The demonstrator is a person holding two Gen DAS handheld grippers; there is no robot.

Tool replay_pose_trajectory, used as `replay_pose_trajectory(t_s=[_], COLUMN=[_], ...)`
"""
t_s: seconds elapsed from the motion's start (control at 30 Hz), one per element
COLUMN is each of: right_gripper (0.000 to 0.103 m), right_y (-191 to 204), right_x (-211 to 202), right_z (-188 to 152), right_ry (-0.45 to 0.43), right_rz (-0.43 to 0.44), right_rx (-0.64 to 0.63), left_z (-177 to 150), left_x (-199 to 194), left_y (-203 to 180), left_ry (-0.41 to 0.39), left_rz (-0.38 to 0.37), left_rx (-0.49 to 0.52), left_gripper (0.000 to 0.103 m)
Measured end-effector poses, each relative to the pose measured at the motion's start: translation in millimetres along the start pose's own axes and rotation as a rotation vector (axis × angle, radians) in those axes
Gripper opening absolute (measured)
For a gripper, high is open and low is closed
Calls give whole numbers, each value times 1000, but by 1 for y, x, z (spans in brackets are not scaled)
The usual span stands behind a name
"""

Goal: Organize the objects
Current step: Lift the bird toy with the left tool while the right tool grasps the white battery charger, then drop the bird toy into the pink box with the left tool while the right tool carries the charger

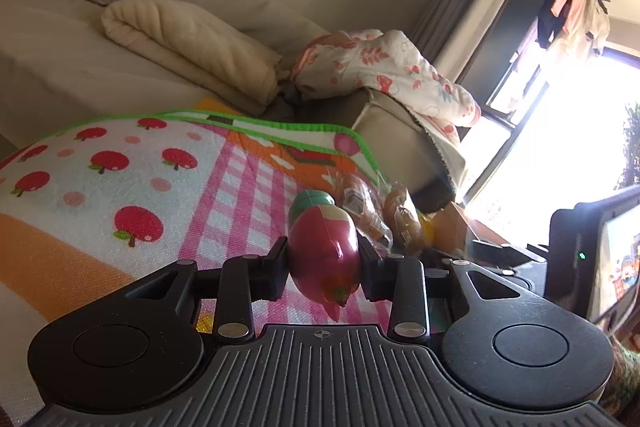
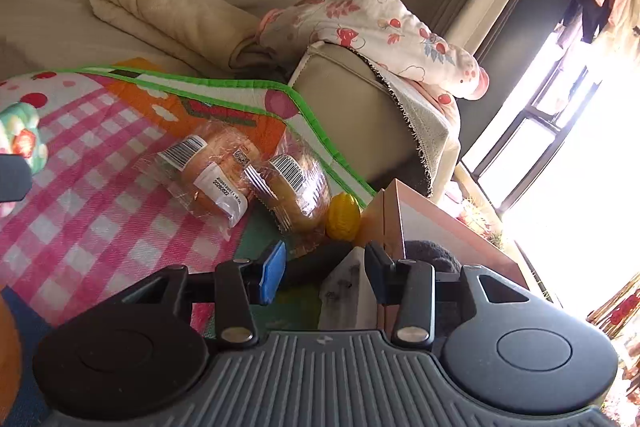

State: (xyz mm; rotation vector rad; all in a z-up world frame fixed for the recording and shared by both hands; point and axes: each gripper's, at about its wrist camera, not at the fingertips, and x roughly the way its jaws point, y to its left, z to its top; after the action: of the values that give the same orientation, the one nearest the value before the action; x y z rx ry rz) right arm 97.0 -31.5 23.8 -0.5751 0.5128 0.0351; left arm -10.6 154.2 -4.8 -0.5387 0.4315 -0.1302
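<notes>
The left gripper (image 1: 324, 259) clamps a magenta toy fruit (image 1: 323, 255). The right gripper (image 2: 325, 269) gapes, holding nothing. Two wrapped buns (image 2: 212, 175) and a yellow toy (image 2: 343, 215) remain unsorted on the mat (image 2: 100, 211), near the box (image 2: 420, 223) at right

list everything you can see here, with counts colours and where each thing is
toy radish: 1, magenta and cream, clamped in left gripper
packaged bread rolls: 2, golden in clear wrap, side by side on mat
toy lemon: 1, yellow, beside right-hand roll
play mat: 1, pink check with apples, green edging
box: 1, peach-orange, at mat's corner
folded blanket: 1, cream, on sofa
floral quilt: 1, white and red, over sofa arm
left gripper: black, shut on radish
right gripper: black, one blue pad, open
</notes>
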Motion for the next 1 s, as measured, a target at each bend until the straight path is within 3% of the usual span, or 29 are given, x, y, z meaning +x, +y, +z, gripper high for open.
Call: replay_pose_trajectory(t_s=[0.13,0.23,0.37,0.43,0.57,0.67,0.8,1.0], right_gripper=[43,41,41,41,42,46,66,87], right_y=[-8,-20,-24,-22,-25,-35,-56,-90], right_x=[39,50,19,-7,-57,-80,-96,-103], right_z=[24,26,9,-7,-41,-62,-87,-111], right_ry=[130,224,244,224,161,137,126,118], right_rz=[27,105,262,361,466,483,421,351], right_rx=[-24,15,50,43,7,17,79,206], left_z=[0,0,0,0,0,-1,-4,-9], left_x=[2,3,3,2,2,2,3,4], left_y=[2,5,6,6,4,1,-6,-20], left_ry=[10,21,20,18,18,19,23,50], left_rz=[-5,-9,-12,-14,-17,-22,-33,-30], left_rx=[-13,-31,-37,-34,-25,-9,33,105], left_gripper=[39,39,39,39,39,39,39,39])
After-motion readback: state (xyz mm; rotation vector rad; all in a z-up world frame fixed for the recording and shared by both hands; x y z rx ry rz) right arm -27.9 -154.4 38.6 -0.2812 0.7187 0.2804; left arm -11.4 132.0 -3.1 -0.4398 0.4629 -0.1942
